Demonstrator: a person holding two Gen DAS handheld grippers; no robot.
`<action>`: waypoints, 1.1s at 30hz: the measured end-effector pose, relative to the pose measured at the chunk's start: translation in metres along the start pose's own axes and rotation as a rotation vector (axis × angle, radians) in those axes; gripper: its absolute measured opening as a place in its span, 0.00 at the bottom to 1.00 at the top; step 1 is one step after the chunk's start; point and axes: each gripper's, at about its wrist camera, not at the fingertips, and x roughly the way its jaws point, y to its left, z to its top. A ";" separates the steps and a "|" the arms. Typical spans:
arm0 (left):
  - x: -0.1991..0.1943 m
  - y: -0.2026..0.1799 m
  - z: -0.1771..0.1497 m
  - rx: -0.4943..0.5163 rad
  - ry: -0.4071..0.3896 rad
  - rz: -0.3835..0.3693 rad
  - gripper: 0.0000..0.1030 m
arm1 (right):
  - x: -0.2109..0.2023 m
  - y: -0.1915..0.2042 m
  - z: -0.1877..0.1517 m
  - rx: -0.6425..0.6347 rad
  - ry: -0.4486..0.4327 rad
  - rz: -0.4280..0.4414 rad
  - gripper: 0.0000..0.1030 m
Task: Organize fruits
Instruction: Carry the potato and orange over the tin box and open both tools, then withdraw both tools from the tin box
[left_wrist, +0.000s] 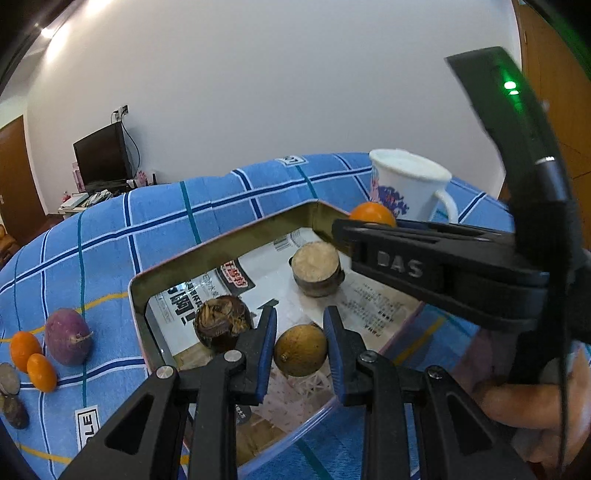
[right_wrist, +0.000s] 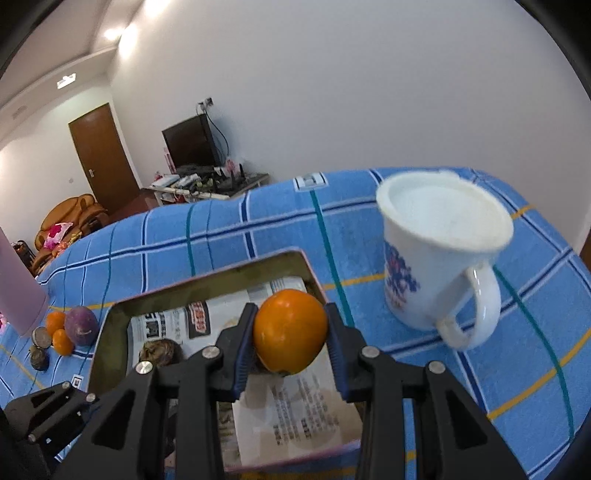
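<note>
Right tool grips a firm, smooth, slip-prone orange across its middle above the paper-lined tin; left tool clamps a hard brownish round fruit likewise.

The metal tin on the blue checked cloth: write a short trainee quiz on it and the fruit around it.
1. True or false: the right tongs grip an orange fruit over the metal tin.
2. Which tongs hold the brown round fruit?
3. Where does the white mug stand? A) inside the tin B) on the cloth beside the tin C) on its side

Key: 1 true; 2 the left tongs; 3 B
</note>
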 end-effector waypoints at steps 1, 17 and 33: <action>0.001 0.000 0.000 0.000 0.007 0.006 0.27 | -0.001 -0.002 -0.002 0.010 0.008 0.010 0.38; 0.012 0.023 0.001 -0.081 0.058 0.060 0.27 | 0.000 0.005 -0.011 0.047 0.037 0.051 0.59; -0.022 0.041 0.006 -0.161 -0.122 0.168 0.81 | -0.061 0.010 -0.007 0.045 -0.294 0.028 1.00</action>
